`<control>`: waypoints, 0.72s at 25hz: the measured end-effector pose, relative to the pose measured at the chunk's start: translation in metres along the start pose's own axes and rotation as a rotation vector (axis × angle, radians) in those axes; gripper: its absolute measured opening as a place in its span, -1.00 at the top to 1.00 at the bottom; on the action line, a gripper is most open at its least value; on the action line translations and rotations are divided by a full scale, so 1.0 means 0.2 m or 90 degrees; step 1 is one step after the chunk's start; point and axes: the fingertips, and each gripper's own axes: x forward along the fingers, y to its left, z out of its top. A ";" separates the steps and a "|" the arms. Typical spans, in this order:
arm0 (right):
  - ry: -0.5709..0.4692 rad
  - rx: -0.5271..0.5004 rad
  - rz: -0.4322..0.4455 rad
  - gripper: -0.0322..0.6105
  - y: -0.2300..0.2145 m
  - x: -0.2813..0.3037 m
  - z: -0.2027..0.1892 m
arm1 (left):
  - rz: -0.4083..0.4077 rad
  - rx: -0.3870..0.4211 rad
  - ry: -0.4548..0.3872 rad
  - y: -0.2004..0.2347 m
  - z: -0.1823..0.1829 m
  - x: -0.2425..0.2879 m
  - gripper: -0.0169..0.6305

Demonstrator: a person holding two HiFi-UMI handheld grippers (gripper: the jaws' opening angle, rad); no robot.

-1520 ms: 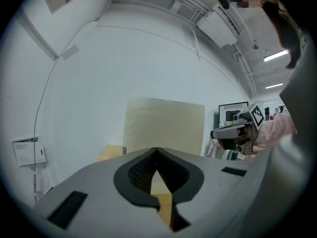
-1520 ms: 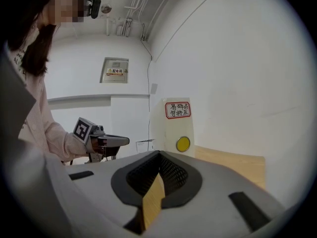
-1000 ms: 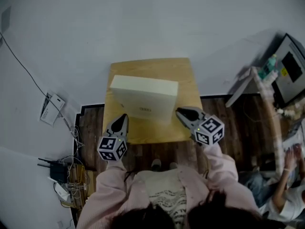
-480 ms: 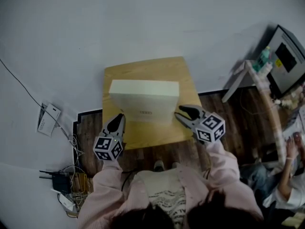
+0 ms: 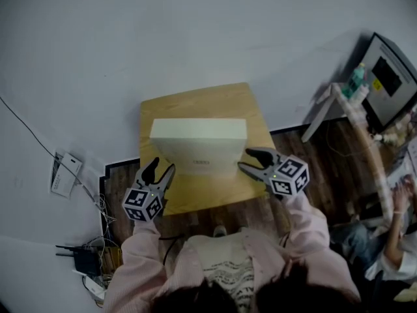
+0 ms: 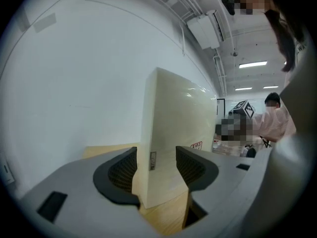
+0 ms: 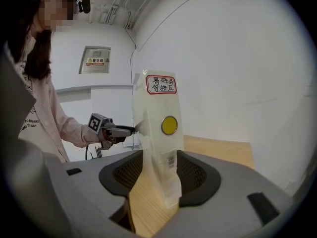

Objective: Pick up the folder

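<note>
- Head view: the cream-white, box-shaped plastic folder (image 5: 199,145) stands upright across the middle of the small light-wood desk (image 5: 195,100). Its long faces run parallel to the desk's near edge, and each narrow end sits close to a side edge.
- Head view: the left claw (image 5: 163,165) sits at the folder's left end and the right claw (image 5: 244,160) at its right end, both on the near side.
- Left gripper view: the left claw's jaws have just been opening and now stand well apart. The folder's left end is between them, but neither pad presses on it, so nothing is held.
- Left gripper view: the broad face looks smooth and glossy. We judge it slippery for a pinch on the faces alone.
- Right gripper view: the right claw's jaws have also just been opening. They straddle the narrow right end, which carries a round yellow sticker (image 7: 169,125) and a red-bordered label (image 7: 160,85), and there is no grip yet.
- Right gripper view: that end looks thin-walled and faintly translucent. We take the folder to be stiff but light, and likely to tip or flex if squeezed hard.
- Our judgement: hold both narrow ends at once, low to mid-height, closing evenly so that it lifts level.
</note>
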 end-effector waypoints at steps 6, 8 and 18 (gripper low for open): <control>0.006 0.002 -0.005 0.22 -0.03 0.02 -0.01 | -0.054 0.009 0.017 0.00 -0.01 0.08 0.08; 0.003 0.004 -0.005 0.19 -0.04 0.02 -0.01 | -0.070 0.012 0.024 0.00 -0.01 0.10 -0.01; 0.016 0.028 0.024 0.02 -0.04 0.08 -0.01 | -0.146 0.013 0.058 0.03 -0.03 0.17 -0.32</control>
